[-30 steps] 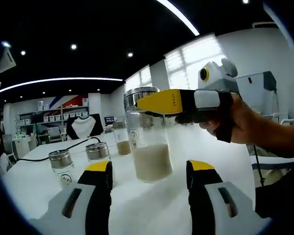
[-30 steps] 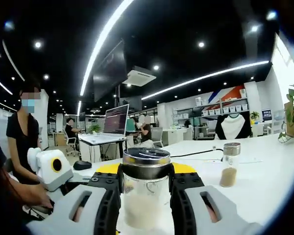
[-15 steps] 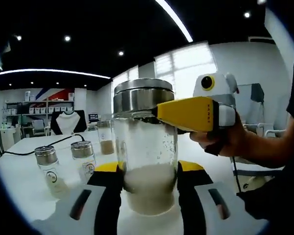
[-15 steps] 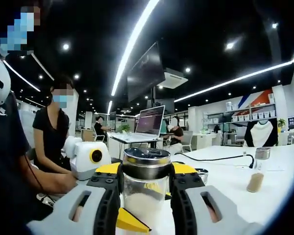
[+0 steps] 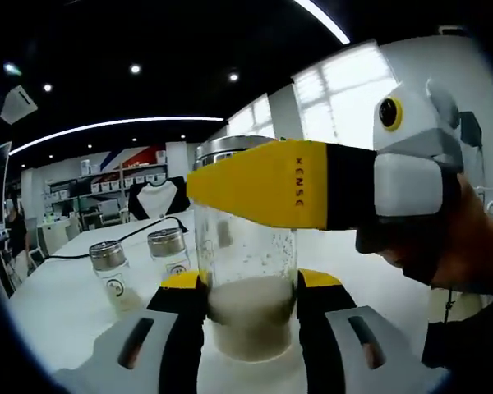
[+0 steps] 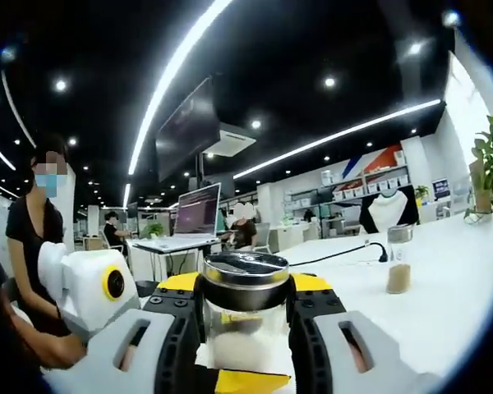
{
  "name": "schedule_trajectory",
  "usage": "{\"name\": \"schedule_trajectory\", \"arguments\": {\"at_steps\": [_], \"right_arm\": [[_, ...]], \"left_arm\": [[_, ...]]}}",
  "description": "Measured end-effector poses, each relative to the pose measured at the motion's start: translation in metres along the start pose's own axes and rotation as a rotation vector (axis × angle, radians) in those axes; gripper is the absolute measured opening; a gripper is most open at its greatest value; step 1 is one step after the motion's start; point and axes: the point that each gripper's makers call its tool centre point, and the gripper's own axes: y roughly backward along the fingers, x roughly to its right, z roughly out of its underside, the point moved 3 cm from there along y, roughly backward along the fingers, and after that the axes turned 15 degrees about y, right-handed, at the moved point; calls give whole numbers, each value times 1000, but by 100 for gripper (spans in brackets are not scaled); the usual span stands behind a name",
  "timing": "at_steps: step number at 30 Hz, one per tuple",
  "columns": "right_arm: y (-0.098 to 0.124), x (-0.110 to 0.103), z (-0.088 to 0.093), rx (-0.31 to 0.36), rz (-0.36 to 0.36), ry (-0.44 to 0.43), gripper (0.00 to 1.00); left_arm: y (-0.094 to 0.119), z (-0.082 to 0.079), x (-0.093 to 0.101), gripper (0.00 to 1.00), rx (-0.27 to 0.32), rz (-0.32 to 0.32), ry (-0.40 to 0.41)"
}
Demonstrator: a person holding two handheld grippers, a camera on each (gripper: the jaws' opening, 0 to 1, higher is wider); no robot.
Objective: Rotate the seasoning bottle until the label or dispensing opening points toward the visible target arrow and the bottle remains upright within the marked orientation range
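Both tongs clamp seasoning bottle (image 5: 246, 287): left tongs (image 5: 246, 283) same as before, right tongs (image 6: 245, 289) now nearer left cam.

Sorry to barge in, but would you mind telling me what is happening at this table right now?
A person is working a glass seasoning bottle with two hand-held grippers. The left gripper is closed around the bottle's lower body, where the pale powder sits. The right gripper clamps it higher up, just under the metal lid. The bottle stands upright on the white table. Two smaller shakers stand off to the side, and another one stands further away.
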Motion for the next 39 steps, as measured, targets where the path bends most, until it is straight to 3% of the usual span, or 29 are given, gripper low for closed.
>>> {"name": "schedule_trajectory", "arguments": {"at_steps": [6, 9, 10, 12, 14, 16, 20, 22, 26, 31, 33, 36, 39], "right_arm": [[-4, -5, -2, -31, 66, 61, 39], [-3, -7, -3, -52, 54, 120, 39], [-3, -9, -3, -60, 4, 166, 39], [-1, -11, -4, -47, -62, 177, 39], [4, -10, -4, -34, -121, 74, 39], [7, -10, -7, -7, -154, 57, 39], [18, -20, -17, 39, -280, 138, 39], [22, -25, -22, 65, -334, 153, 39], [31, -28, -32, 104, -430, 103, 39], [37, -34, -33, 135, -473, 102, 39], [37, -33, -32, 137, -472, 96, 39], [34, -30, -24, 86, -441, 165, 39], [26, -27, -21, 70, -370, 240, 40]], "left_arm": [[-2, 0, -2, 45, 11, -44, -14], [-2, -1, -3, 46, 15, -12, 1], [-2, -2, -1, 46, 17, 24, 3], [-1, -5, 4, 46, 34, 142, 19], [3, -6, 7, 46, 19, 233, 35], [7, -11, 11, 46, 42, 287, 32], [17, -18, 21, 45, 57, 409, 70], [27, -24, 27, 44, 69, 510, 122], [39, -27, 34, 43, 62, 583, 80], [43, -27, 39, 43, 66, 627, 81], [40, -25, 41, 43, 48, 613, 94], [31, -19, 36, 42, -13, 500, 31], [24, -20, 30, 42, 4, 379, -27]]}}
